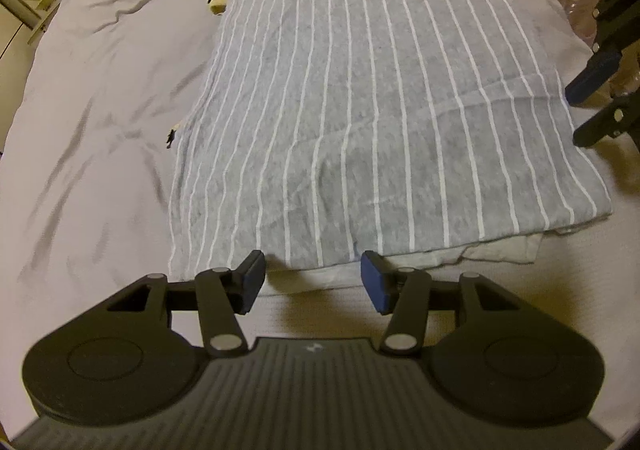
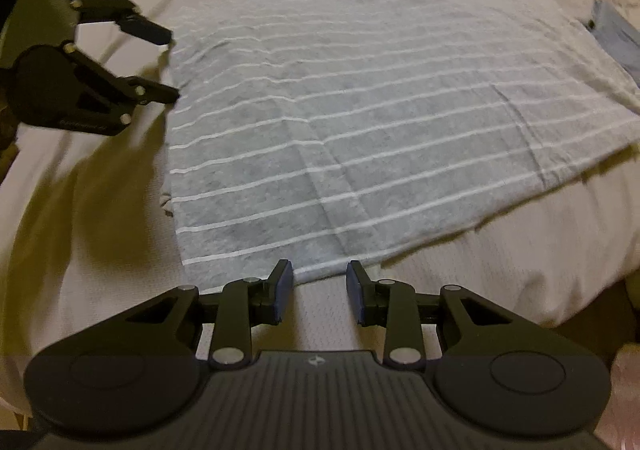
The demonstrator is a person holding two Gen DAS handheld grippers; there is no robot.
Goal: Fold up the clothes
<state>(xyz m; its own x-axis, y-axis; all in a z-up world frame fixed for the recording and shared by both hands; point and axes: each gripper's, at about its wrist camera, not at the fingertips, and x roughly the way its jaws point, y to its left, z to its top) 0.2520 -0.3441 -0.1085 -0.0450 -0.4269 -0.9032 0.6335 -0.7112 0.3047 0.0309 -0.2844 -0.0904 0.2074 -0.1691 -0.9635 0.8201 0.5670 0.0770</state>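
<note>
- The shirt [image 1: 344,97], grey with thin white stripes, is shown lying flat on the bed [image 1: 100,97], already folded into a rough rectangle; a paler layer is seen peeking out under its near hem.
- In the left wrist view the shirt's long axis runs away from the left gripper [image 1: 313,282], with the stripes along that axis; in the right wrist view the stripes run crosswise.
- The left gripper is placed at one short hem of the shirt, pointing steeply down; the hem lies just ahead of its fingertips.
- The right gripper [image 2: 320,292] is placed at a long side of the shirt, near the corner next to that hem; the edge lies just ahead of its fingertips.
- Both grippers are judged about equally near the shirt, at adjoining edges of the same corner.
- Left jaws: held partly open, empty; no cloth is seen between the pads [image 1: 372,284].
- Right jaws: held partly open, somewhat narrower, empty; only bare bed is seen between them.
- The next fold is judged to depend on each gripper taking the edge directly ahead of it.
</note>
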